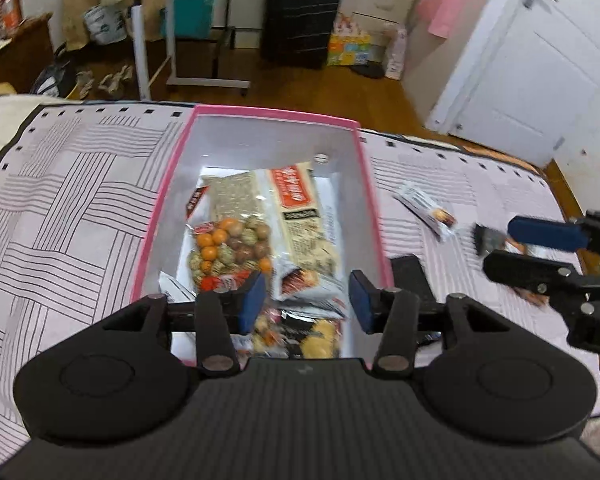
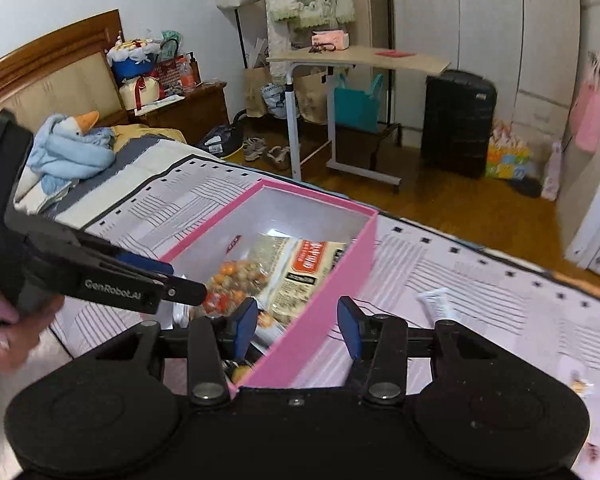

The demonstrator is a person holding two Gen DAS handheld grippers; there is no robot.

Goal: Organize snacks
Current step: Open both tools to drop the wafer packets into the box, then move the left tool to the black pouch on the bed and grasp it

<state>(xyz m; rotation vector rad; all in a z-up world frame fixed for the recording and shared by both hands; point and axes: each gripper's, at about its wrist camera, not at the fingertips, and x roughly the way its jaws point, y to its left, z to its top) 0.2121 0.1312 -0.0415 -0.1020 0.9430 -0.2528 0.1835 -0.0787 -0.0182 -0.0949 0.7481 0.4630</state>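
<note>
Snacks (image 1: pixel 256 236) mostly fill the pink box (image 1: pixel 162 208) on the bed (image 1: pixel 68 184); one packet (image 1: pixel 426 210) lies just right of it. Left tongs (image 1: pixel 306 300) and right tongs (image 2: pixel 298 326) hang released, empty, so the job looks nearly done.

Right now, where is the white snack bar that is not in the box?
In the left wrist view, the white snack bar lies on the striped bedspread, right of the pink box.
</note>
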